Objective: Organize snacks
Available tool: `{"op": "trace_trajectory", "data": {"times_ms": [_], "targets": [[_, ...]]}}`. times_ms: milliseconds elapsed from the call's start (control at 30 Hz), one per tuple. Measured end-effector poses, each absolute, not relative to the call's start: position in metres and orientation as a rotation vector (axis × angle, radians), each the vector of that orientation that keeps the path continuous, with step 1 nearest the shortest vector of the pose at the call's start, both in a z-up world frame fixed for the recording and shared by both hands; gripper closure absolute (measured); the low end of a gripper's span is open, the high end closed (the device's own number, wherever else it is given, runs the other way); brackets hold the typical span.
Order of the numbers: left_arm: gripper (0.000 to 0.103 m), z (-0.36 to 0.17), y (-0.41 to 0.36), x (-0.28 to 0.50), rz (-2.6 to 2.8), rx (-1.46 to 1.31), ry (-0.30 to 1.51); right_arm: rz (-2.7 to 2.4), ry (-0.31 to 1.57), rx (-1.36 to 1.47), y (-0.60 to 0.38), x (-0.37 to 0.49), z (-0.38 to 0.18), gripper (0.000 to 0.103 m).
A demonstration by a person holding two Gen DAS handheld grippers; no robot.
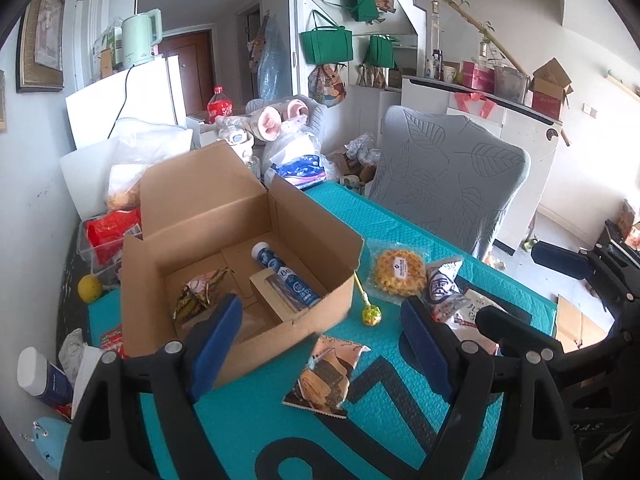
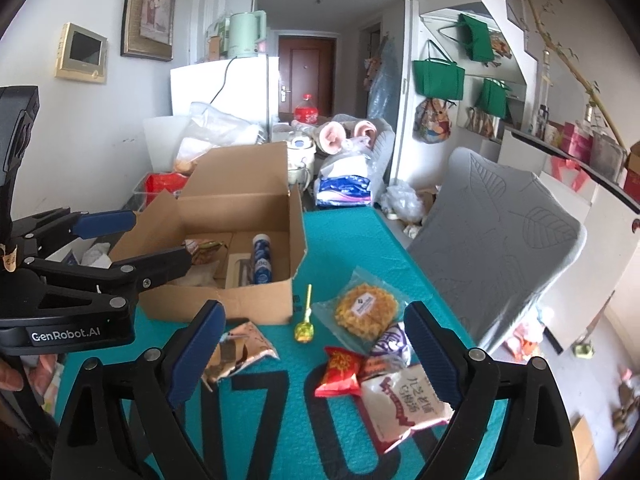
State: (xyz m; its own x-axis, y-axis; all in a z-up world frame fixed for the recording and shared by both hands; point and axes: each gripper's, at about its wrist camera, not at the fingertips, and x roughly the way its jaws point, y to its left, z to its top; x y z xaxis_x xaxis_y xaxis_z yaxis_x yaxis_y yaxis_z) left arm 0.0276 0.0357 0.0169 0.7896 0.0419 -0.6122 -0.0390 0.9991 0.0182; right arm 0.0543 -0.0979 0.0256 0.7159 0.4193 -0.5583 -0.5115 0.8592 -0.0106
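Observation:
An open cardboard box (image 1: 236, 240) stands on the teal mat (image 1: 256, 420) and holds a blue tube (image 1: 286, 276) and a crumpled wrapper (image 1: 198, 294). My left gripper (image 1: 320, 342) is open at the box's near corner, above a brown snack packet (image 1: 326, 372). A lollipop (image 1: 370, 312), a round waffle packet (image 1: 400, 272) and a purple packet (image 1: 442, 284) lie right of the box. My right gripper (image 2: 316, 354) is open over the mat, with a red packet (image 2: 340, 372) and a white packet (image 2: 404, 408) lying below its jaws. In the right wrist view the left gripper (image 2: 160, 238) reaches over the box (image 2: 240, 204).
A grey leaf-patterned chair (image 1: 452, 184) stands against the mat's far right edge. Bags, a clear bin with a red packet (image 1: 112, 232) and a yellow ball (image 1: 90, 288) crowd the left of the box. A white bottle (image 1: 40, 376) lies at the near left.

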Motion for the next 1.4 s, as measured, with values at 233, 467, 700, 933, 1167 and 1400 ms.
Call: {"op": "trace_trajectory", "data": {"times_ms": [233,467,700,933,1167,1400], "targets": [[0.021,-0.003,0.022,0.021,0.008,0.004,0.695,0.505,0.611,-0.138,-0.113,0.044,0.005,0.011],[0.021,-0.033,0.011,0.025,-0.017,-0.002,0.772,0.493,0.682,-0.070,-0.127,0.041,-0.024,0.011],[0.021,-0.069,0.008,0.030,-0.008,0.017,0.825,0.455,0.746,-0.054,-0.140,0.040,-0.059,0.011],[0.021,-0.092,0.016,0.043,-0.014,-0.022,0.862,0.440,0.811,-0.010,-0.149,0.047,-0.086,0.011],[0.021,-0.112,0.031,0.065,-0.012,-0.065,0.937,0.428,0.837,-0.007,-0.153,0.058,-0.102,0.011],[0.021,-0.129,0.044,0.083,0.048,-0.049,0.985,0.436,0.849,0.014,-0.153,0.074,-0.111,0.011]]}}
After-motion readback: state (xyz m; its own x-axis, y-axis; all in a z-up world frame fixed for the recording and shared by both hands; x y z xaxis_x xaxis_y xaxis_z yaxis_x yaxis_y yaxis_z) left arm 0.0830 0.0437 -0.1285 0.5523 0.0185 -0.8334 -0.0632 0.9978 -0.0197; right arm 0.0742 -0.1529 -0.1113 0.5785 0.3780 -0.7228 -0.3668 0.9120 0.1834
